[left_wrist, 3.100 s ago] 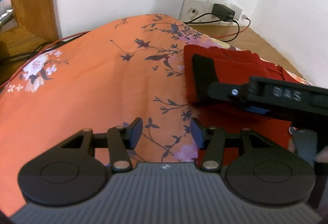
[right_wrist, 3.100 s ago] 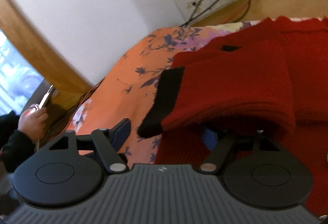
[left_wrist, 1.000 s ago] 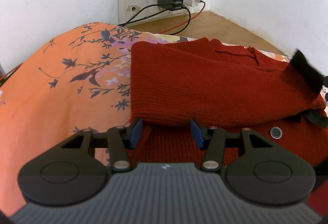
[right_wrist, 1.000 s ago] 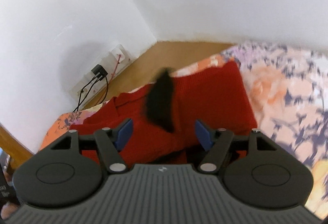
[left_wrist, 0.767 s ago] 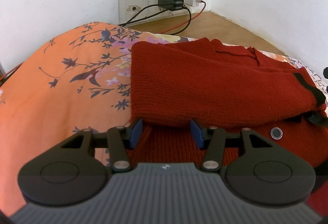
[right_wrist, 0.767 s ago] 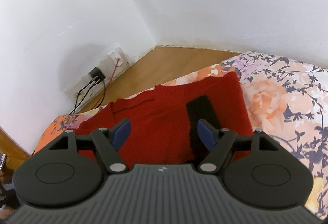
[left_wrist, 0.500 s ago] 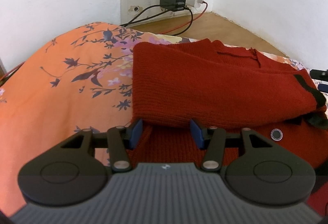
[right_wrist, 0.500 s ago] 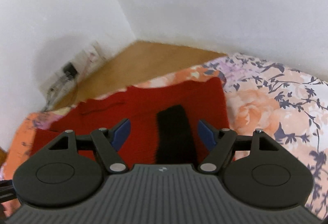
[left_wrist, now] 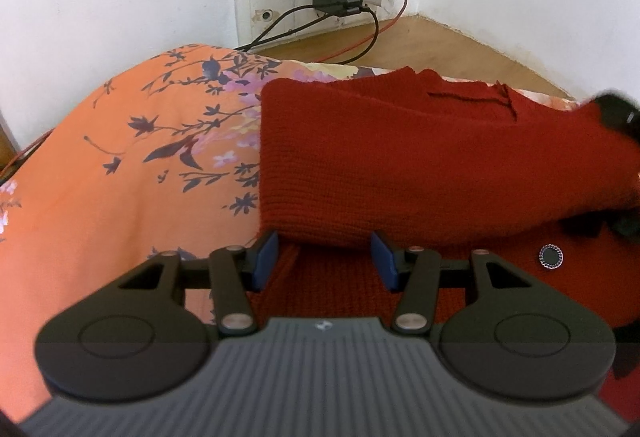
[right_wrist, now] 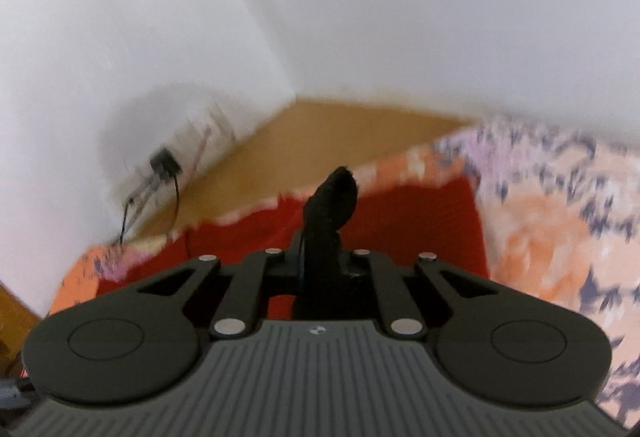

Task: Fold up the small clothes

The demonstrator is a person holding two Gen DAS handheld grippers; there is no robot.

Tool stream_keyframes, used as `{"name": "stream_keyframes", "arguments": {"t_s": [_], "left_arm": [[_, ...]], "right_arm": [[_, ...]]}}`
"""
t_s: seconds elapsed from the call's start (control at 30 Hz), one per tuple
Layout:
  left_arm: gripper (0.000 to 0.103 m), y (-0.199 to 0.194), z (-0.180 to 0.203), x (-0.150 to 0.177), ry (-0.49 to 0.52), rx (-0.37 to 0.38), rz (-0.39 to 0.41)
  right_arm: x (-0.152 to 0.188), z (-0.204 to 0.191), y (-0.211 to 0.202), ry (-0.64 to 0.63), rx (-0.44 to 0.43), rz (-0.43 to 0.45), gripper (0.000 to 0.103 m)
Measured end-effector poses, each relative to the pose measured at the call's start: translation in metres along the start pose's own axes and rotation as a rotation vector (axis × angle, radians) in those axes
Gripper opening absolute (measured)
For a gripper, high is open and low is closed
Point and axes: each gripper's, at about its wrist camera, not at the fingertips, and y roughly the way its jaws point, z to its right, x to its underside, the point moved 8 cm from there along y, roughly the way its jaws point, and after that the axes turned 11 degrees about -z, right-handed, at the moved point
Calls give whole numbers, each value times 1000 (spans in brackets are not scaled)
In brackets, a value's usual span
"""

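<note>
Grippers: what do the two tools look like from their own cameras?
Both match. The left gripper and right gripper each have a grey ribbed body with a small white logo, two round black discs, black linkage arms with silver rivets, and blue finger pads. No cables, hands or sleeves show.

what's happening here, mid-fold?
Yes. A person with two handheld grippers is folding a red knit sweater on a floral bedspread. The right gripper is shut on the sleeve's black cuff and holds it up off the garment; that view is motion-blurred. The left gripper is open, its fingers straddling the folded sleeve's near edge without clamping it. The sleeve lies across the sweater body.
</note>
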Motion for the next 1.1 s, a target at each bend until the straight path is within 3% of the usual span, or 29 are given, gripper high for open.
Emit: {"name": "stream_keyframes", "arguments": {"t_s": [0.13,0.3,0.53,0.7,0.77,1.1], "left_arm": [[53,2,7,-1,23,-18,-5],[53,6,6,-1,1,-41,0],[53,5,3,1,-47,-74,2],[53,-10,-2,7,-105,-85,5],[53,-19,-5,11,-125,-96,11],[53,-56,-17,41,-148,-65,17]], "right_arm": [[-9,6,5,-25,63,38,11],[12,33,40,4,112,-79,11],[16,43,43,12,48,-73,13],[17,41,32,40,-14,-91,38],[18,38,24,34,-32,-92,56],[47,46,-53,42,-5,-62,65]]}}
